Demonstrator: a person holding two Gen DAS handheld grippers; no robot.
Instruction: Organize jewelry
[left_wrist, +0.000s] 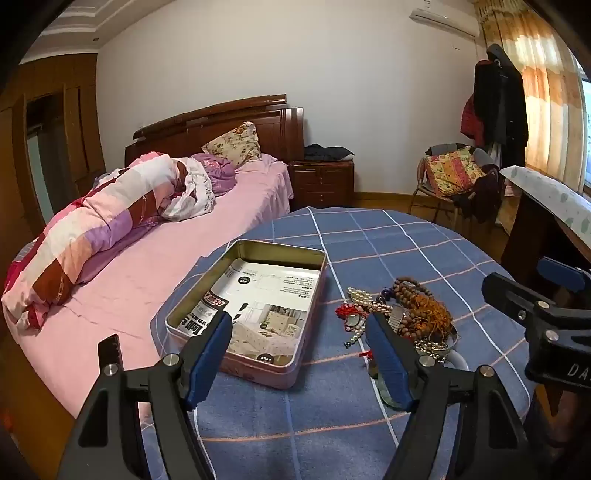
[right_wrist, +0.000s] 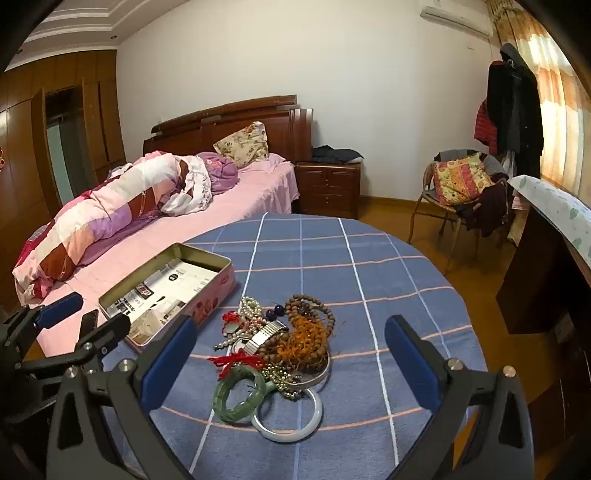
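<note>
A heap of jewelry (right_wrist: 284, 343) lies on the round table with a blue checked cloth (right_wrist: 369, 280): brown bead strings (right_wrist: 310, 306), an orange tassel, pearl strands, a metal watch band (right_wrist: 264, 334), a green jade bangle (right_wrist: 239, 393) with red thread, a white bangle (right_wrist: 291, 424). An open pink tin (left_wrist: 251, 310) lined with printed paper sits to the left of the heap (left_wrist: 402, 314). My left gripper (left_wrist: 299, 332) is open and empty, above the tin's near right corner. My right gripper (right_wrist: 291, 343) is open and empty, above the heap.
A bed with pink sheet and rolled quilt (right_wrist: 110, 206) borders the table's left side. A nightstand (right_wrist: 328, 184) stands beyond, a chair with cushion (right_wrist: 461, 181) at back right, a dark desk (right_wrist: 546, 266) at right.
</note>
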